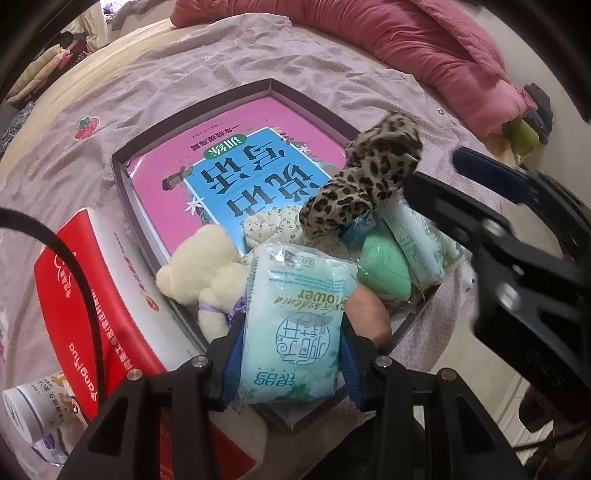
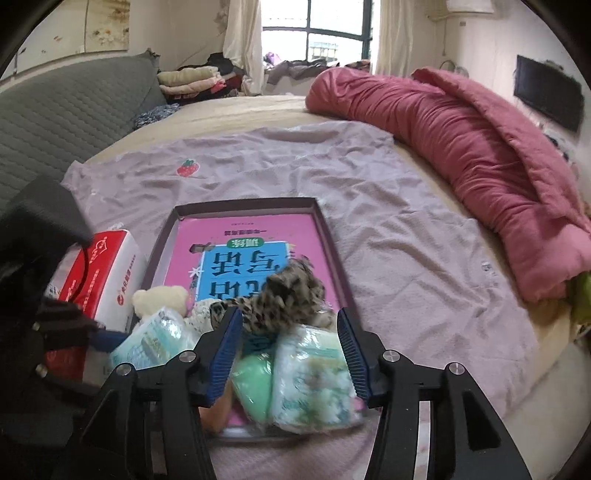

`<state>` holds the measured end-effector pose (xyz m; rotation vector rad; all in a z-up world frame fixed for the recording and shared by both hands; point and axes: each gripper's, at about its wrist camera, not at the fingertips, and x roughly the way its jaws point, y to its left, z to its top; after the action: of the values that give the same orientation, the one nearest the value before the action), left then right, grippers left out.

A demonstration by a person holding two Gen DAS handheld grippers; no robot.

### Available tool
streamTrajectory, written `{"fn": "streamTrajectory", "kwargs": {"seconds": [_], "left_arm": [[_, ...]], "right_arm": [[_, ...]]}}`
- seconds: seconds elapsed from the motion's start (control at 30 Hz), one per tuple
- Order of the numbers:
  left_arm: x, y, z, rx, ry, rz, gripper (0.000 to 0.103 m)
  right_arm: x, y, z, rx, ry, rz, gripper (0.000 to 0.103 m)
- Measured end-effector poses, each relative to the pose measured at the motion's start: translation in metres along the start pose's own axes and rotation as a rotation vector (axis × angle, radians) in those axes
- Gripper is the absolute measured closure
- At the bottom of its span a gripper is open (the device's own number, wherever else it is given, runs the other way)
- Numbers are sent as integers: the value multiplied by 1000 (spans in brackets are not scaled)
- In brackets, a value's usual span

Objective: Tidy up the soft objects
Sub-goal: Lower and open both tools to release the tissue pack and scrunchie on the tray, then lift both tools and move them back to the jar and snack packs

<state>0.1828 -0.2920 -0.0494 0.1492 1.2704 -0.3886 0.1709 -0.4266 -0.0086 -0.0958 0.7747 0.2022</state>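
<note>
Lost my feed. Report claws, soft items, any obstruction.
Left claw shut on mint tissue pack over the tray. Right claw open above leopard cloth. Tray's near end crowded: teddy, green pouch, second pack.

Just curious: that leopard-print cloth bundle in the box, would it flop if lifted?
Probably floppy: the leopard-print cloth bundle is thin, crumpled fabric. It looks light, perched atop the tissue packs. Likely it would slump rather than roll.

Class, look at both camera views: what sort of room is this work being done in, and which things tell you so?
Most likely a bedroom. The shallow box sits on a wide bed, with a rolled pink quilt along one side and folded clothes stacked by the curtained window.
</note>
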Motion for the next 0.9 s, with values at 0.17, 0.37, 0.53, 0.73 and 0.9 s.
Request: {"fn": "streamTrajectory", "kwargs": {"seconds": [0.17,0.37,0.53,0.73,0.9], "left_arm": [[3,-2,3,-7,3,2,55],[4,-4,4,-9,15,18,46],[-1,-1,3,-30,10,14,38],[-13,-1,1,-40,-20,16,37],[-39,-1,1,-45,-78,26,36]], "right_arm": [[-23,-16,-10,74,-23,-11,44],[-48,-30,-18,162,-48,-5,44],[-61,-28,-19,159,-62,-4,44],[-71,-27,-17,158,-86,-7,43],[-81,-26,-15,168,-110,-10,40]]}}
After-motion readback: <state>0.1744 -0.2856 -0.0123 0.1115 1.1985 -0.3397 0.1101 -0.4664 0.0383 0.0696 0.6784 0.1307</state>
